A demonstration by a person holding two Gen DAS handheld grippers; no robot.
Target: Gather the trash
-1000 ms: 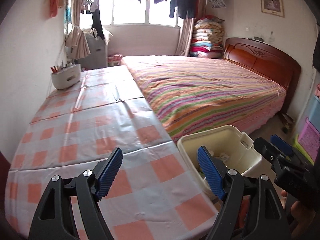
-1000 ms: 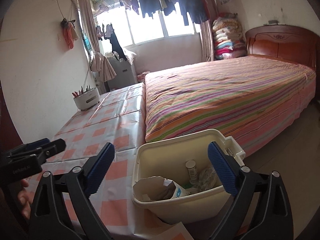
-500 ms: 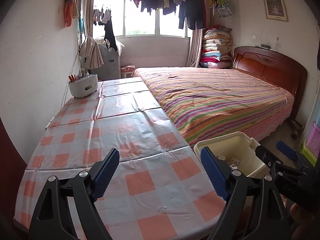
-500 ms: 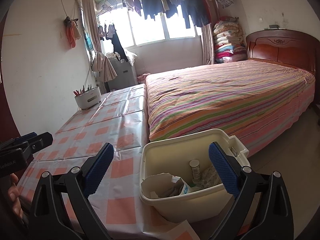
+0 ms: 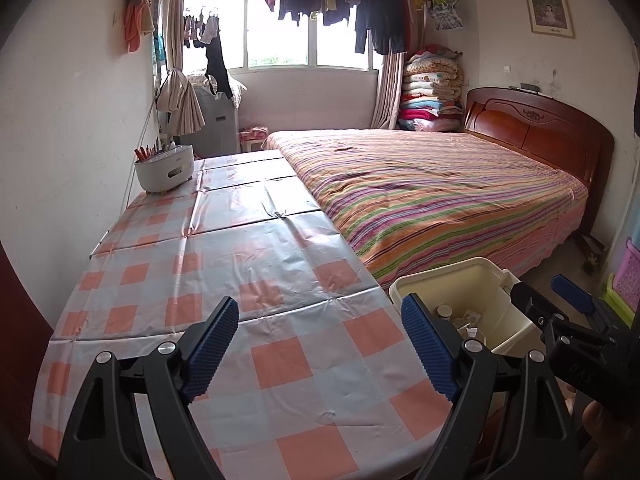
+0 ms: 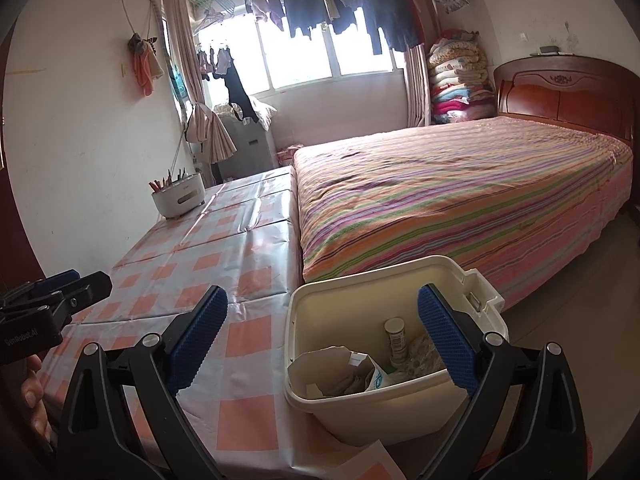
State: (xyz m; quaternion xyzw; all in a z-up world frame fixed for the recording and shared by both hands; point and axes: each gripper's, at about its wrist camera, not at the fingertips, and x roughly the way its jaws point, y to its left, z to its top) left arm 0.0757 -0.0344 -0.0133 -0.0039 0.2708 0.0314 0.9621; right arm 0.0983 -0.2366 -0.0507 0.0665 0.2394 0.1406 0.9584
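Blue-padded left tool (image 5: 320, 354) has just been opening: wide apart, empty, above the checked worktop (image 5: 224, 264). Right tool (image 6: 322, 340) gapes empty above the cream bin (image 6: 372, 404) of trash (image 6: 360, 374) at the worktop's near corner beside the bed (image 6: 460, 200).

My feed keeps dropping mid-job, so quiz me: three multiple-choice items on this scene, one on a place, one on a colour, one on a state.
1. Where is the cream bin?
A. on the bed
B. off the table's near corner, bed side
C. under the window

2. What colour are the tablecloth's checks?
A. orange and pale grey
B. green and white
C. black and yellow

3. How is the left gripper?
A. shut on a carton
B. shut, empty
C. open, empty

Key: 1 B, the bin sits beside the table's corner, below the striped bed; 2 A, orange squares on pale grey; 3 C, its blue pads stand wide apart over bare cloth.
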